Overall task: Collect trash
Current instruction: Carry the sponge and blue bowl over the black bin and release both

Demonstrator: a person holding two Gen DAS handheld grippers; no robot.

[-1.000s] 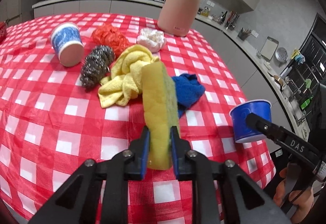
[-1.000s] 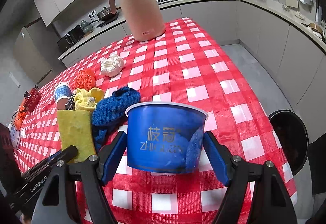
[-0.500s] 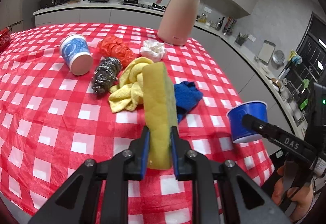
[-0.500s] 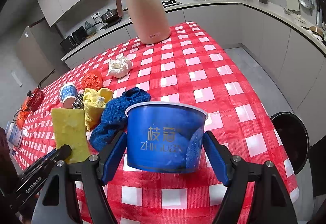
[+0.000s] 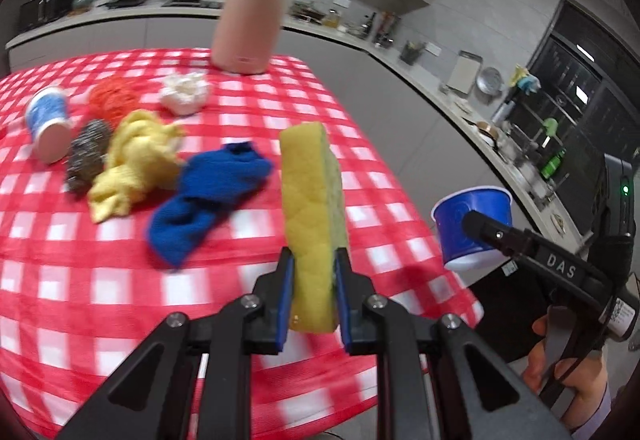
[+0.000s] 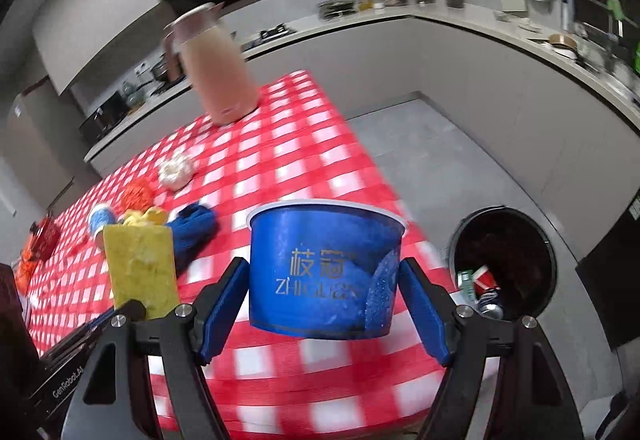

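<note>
Kitchen with a red-checked surface (image 6: 304, 168). Left tool (image 5: 314, 288) pinches a yellow sponge (image 5: 312, 208) upright; right tool (image 6: 324, 304) clamps a blue paper bowl (image 6: 324, 264), lifted clear, likely heading for the floor bin (image 6: 504, 264) at four o'clock.

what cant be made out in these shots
- Inside of the blue paper bowl: the right wrist view shows only its outer wall, and the right tongs are shut on it.
- Bottom of the yellow sponge: covered by the left tongs in the left wrist view.
- Trash bin contents: a few cans show; the rest is dark.
- Pink thermos jug label: motion-blurred in both views.
- Countertop items: too small and blurred.
</note>
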